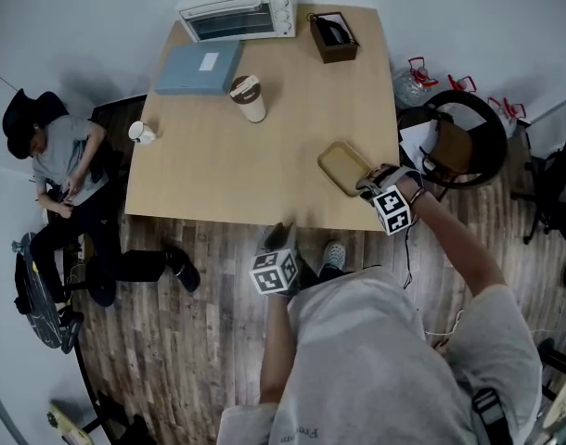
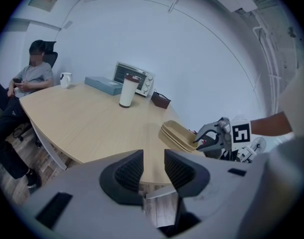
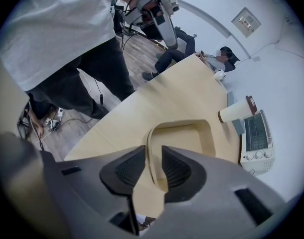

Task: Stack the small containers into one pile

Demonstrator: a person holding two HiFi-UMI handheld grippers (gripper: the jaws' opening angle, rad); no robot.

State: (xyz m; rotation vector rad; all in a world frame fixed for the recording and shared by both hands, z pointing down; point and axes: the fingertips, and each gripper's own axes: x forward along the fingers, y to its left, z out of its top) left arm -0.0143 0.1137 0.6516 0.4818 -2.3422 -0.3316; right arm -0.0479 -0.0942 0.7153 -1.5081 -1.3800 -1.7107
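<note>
At the near right edge of the worktop (image 1: 227, 174), a stack of tan containers (image 1: 343, 167) sits with its rim between the fingers of the right gripper (image 3: 153, 171), which stand slightly apart and unclamped. Off the near edge, the left gripper (image 1: 278, 241) hovers, fingers apart and empty.

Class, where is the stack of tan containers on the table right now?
In the head view, the stack of tan containers sits at the table's near right edge, its rim between the right gripper's jaws; the lidded cup stands farther back left.
</note>
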